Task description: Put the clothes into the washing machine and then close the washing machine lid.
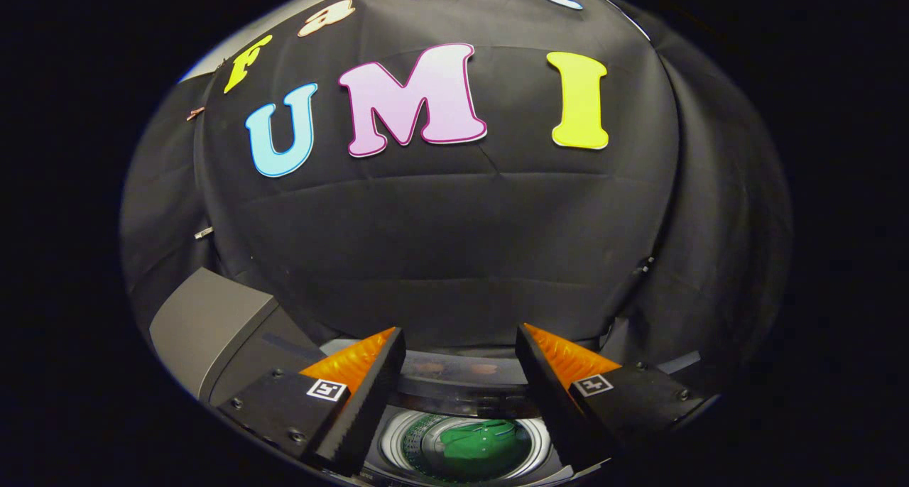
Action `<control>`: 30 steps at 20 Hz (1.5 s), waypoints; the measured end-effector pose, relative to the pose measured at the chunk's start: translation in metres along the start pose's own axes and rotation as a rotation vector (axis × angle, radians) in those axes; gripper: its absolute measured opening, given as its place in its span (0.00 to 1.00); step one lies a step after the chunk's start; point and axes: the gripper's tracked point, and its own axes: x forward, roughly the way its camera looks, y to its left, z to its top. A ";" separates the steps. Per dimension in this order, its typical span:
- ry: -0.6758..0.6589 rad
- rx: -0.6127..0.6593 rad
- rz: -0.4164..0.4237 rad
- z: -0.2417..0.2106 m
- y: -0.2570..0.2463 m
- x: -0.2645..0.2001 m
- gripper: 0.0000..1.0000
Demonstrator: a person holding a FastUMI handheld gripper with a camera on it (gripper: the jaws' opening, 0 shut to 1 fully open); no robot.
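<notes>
**Green garment in the drum, lid up, gripper empty above the opening**

Gripper [460, 373]: fingers spread wide, nothing between them. Both fingers [358, 395] are black with orange ribbed inner pads, each carrying a small square marker tag. They hang above the washing machine [213, 331], and the drum opening shows in the gap between them, below the fingertips.

Washing machine: top-loader, grey body. Its flat grey top surface extends out past the left finger. The lid [454, 370] stands raised behind the opening, just beyond the fingertips; it looks glossy and partly see-through, with faint reflections on it. Exact tilt of the lid cannot be told from this angle.

Drum [398, 441]: round, with a shiny metal rim and perforated wall visible on the near side. Contents: one green piece of clothes [483, 444], crumpled, lying at the bottom of the drum and leaning toward the side under the right finger. It sits well below the fingers, touching neither. Whether anything else lies beneath the green cloth cannot be told.

Beyond the machine hangs the black cloth wall [454, 245] of the booth, creased in places.
</notes>
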 end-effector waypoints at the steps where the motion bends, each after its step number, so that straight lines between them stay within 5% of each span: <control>1: 0.001 -0.002 -0.007 -0.008 0.001 0.001 0.99; 16: -0.052 -0.021 -0.044 -0.013 0.002 -0.014 1.00; 30: 0.077 -0.034 -0.024 -0.091 0.021 -0.051 0.98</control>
